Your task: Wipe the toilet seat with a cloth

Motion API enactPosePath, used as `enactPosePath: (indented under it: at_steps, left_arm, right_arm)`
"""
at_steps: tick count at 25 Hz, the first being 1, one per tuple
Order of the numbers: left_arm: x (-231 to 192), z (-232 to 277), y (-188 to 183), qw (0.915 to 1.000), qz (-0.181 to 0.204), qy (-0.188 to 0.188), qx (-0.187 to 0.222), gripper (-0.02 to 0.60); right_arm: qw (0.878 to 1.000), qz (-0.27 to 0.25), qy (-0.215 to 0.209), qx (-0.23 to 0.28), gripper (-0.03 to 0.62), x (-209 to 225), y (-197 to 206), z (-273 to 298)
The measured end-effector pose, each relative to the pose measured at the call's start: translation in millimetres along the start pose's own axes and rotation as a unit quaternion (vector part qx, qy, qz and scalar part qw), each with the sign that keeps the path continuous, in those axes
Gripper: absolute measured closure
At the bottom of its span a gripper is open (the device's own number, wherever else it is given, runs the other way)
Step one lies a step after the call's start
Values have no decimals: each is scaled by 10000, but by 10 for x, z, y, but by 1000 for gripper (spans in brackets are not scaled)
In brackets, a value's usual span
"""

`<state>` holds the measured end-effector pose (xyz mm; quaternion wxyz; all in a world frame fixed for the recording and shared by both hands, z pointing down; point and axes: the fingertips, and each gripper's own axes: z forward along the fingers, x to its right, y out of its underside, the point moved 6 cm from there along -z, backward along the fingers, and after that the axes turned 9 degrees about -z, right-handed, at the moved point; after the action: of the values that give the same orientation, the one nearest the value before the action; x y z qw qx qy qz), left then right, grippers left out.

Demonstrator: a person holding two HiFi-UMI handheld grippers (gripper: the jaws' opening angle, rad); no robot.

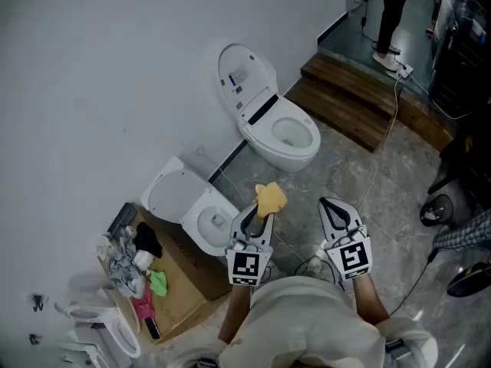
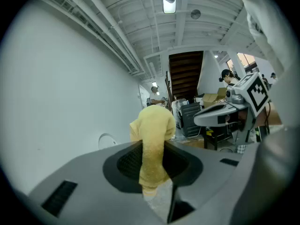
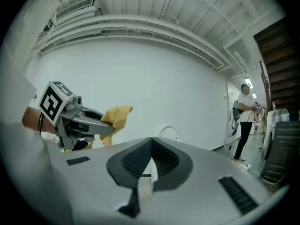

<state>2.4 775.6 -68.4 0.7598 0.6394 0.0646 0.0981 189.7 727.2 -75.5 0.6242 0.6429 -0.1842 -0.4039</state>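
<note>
Holding the crumpled yellow cloth, your left gripper sits in the lower middle of the head view, and its jaws are closed tight on the lower part of the fabric. In the left gripper view the cloth rises between the two black pads and folds over at the top. Your right gripper is just beside it to the right, apart from the cloth, and its jaws are pressed together with nothing between them. The cloth hangs in the air over the grey stone floor, near the bowl of the white toilet with a closed tank top at the lower left. It touches no toilet. The other white toilet with a raised lid stands at the upper middle of the frame, against the white wall, and is well apart from both grippers. An open cardboard box of mixed rags lies at the lower left. A dark wooden step crosses the upper right, and a person stands beyond it.
</note>
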Motion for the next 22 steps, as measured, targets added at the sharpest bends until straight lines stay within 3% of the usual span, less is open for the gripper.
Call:
enactPosePath:
  at_steps: [5, 13, 22]
  left_arm:
    - [159, 73, 35, 9998, -112, -49, -136, 465]
    - [78, 548, -37, 9999, -105, 16, -76, 465]
    - [-445, 1270, 23, 9993, -194, 311, -82, 465]
  right_arm:
    - [9994, 306, 29, 173, 587, 152, 41, -85]
    - [9995, 267, 116, 96, 586, 489, 193, 178]
    - [9994, 185, 183, -223, 586, 712, 313, 922]
